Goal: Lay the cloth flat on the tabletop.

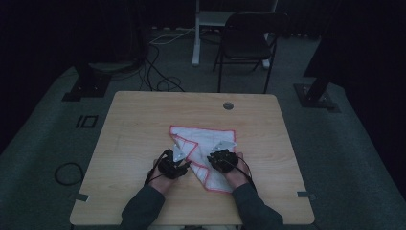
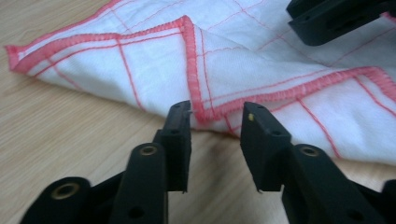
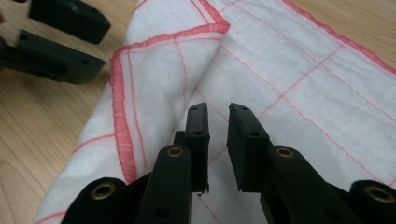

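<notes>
Lying in the middle of the wooden table (image 1: 143,120), just below centre in the high view, is a white cloth (image 1: 210,139) with red hems and a red grid, partly folded so that one flap overlaps the rest. Both hands come in at the bottom of that view, one on each side of the cloth's near part, apparently to handle the fold from two ends. The left gripper (image 2: 215,112) has its jaws parted, holding nothing, tips right at a red hemmed corner low in its own view, likely lined up to pinch that edge. The right gripper (image 3: 218,112) is also parted and empty, poised over the white cloth near the fold's crease.
</notes>
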Demonstrator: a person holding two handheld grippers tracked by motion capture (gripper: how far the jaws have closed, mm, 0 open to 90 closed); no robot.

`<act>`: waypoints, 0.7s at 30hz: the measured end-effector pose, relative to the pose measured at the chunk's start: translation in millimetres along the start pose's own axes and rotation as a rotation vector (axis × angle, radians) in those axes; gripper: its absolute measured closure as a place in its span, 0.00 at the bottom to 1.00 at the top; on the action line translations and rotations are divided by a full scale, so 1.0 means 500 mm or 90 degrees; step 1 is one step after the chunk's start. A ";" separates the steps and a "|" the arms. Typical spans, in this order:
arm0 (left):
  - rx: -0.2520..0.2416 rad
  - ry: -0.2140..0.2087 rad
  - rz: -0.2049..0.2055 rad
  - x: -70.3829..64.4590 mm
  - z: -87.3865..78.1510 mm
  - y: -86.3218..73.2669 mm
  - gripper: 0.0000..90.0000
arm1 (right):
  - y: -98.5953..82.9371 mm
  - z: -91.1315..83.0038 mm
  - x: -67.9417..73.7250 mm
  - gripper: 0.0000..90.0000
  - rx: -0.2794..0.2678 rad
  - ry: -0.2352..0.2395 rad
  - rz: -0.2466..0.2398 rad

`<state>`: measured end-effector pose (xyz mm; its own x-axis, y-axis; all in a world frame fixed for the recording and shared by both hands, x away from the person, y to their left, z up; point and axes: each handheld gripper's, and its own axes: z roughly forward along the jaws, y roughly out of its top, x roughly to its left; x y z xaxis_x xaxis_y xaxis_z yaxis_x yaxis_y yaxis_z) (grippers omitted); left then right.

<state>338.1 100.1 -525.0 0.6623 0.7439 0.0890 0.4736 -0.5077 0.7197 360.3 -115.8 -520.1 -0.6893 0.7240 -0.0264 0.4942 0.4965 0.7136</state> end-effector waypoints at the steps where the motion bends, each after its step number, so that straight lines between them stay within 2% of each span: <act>1: 0.001 0.000 0.000 0.000 0.005 0.003 0.69 | -0.002 -0.001 -0.002 0.87 0.000 0.000 0.001; 3: 0.001 0.000 0.000 0.000 0.005 0.003 0.68 | -0.003 -0.003 -0.003 0.87 0.002 0.000 0.003; 4: 0.013 0.000 -0.001 0.002 0.019 0.012 0.69 | -0.008 -0.004 -0.007 0.87 0.002 -0.002 0.004; 9: 0.031 -0.003 -0.002 0.004 0.032 0.014 0.79 | -0.013 -0.010 -0.013 0.86 0.000 -0.002 0.008; 10: 0.034 -0.010 -0.006 0.006 0.033 0.015 0.87 | -0.015 -0.014 -0.017 0.86 -0.002 -0.004 0.010; 13: 0.034 -0.010 -0.006 0.007 0.029 0.017 0.97 | -0.017 -0.018 -0.021 0.86 -0.004 -0.005 0.012; 21: 0.018 -0.013 -0.010 0.013 -0.002 0.013 0.99 | -0.032 -0.033 -0.040 0.87 -0.006 -0.015 0.022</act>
<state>345.1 102.0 -519.1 0.6661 0.7431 0.0640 0.5000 -0.5085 0.7010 357.5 -145.9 -519.6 -0.6588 0.7521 -0.0181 0.5128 0.4664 0.7208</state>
